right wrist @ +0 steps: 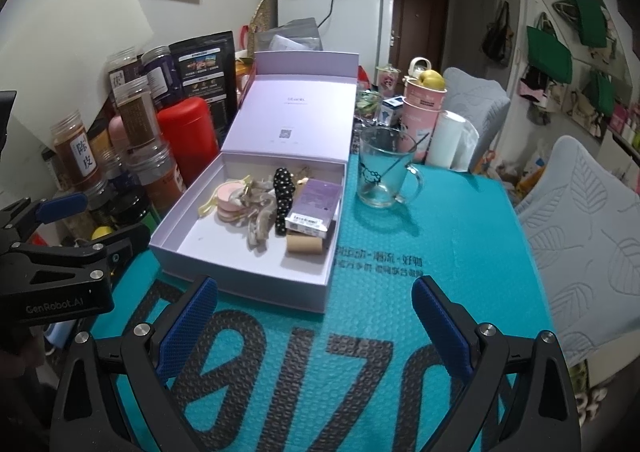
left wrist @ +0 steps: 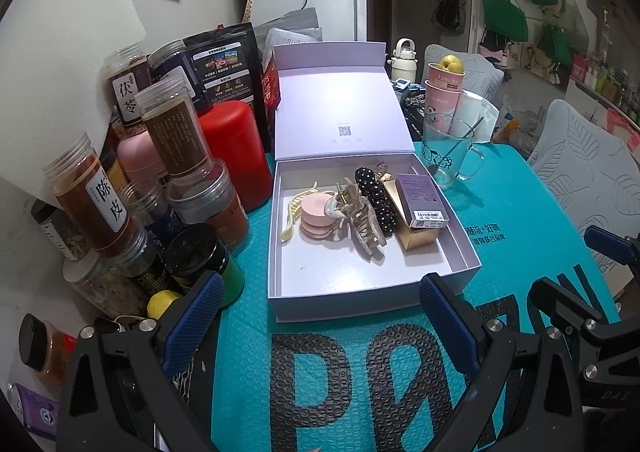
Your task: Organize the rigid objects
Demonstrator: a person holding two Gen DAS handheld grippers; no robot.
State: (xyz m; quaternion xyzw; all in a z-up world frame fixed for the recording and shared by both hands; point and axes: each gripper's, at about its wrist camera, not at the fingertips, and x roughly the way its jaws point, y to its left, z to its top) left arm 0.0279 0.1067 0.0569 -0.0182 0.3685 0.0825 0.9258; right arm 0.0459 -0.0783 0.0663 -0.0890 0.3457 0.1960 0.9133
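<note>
So, quick rundown of what's sitting where:
Left tool [left wrist: 320,316]: hanging low over the teal mat [left wrist: 520,236], jaws spread wide, gripping nothing
Right tool [right wrist: 316,322]: also hovering above the mat with its jaws gaping wide, nothing between the blue pads [right wrist: 188,328]
Box [left wrist: 372,288]: a pale lilac gift box sitting on the table just ahead of both tools, hinged lid [left wrist: 344,112] standing up at the back
Inside the box: everything is crowding toward the back, with the front part of the floor lying bare
Pink compact [left wrist: 316,214]: lying at the left of the bunch, with a cream hair claw [left wrist: 294,212] poking out from behind it
Beige hair claw [left wrist: 362,220]: sprawling in the middle, touching the compact
Black studded clip [left wrist: 378,200]: lying just right of the beige claw
Purple carton [left wrist: 420,198]: resting on top of a gold box [left wrist: 418,238] by the right wall
Glass mug [left wrist: 450,154]: standing on the mat beside the box's right rear corner, a spoon leaning in it
Jars [left wrist: 92,196]: piling up along the left of the box, next to a red canister [left wrist: 236,156]
</note>
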